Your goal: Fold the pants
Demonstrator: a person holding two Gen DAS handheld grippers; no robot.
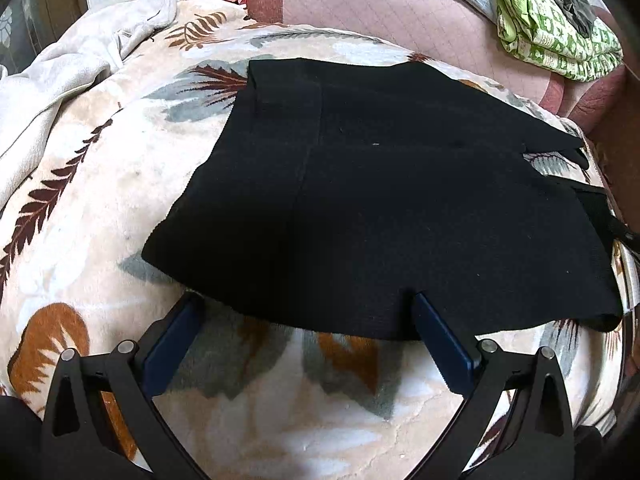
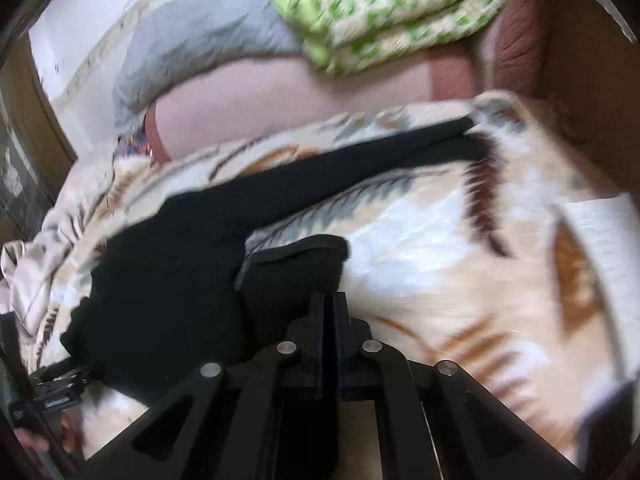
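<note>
Black pants (image 1: 380,208) lie folded flat on a leaf-patterned blanket (image 1: 100,220). My left gripper (image 1: 306,306) stands open at the near hem, its blue pads on either side of a stretch of that edge without pinching it. In the blurred right wrist view the pants (image 2: 168,280) run from the lower left toward the far right as a narrow strip. My right gripper (image 2: 329,298) has its fingers pressed together on a raised lump of the black fabric at the pants' near corner.
A beige cloth (image 1: 60,72) is bunched at the blanket's far left. Behind lie a pink quilted cover (image 1: 380,12), a green patterned bundle (image 2: 380,12) and a grey pillow (image 2: 200,48). A hand (image 2: 36,444) on a black device shows at the lower left.
</note>
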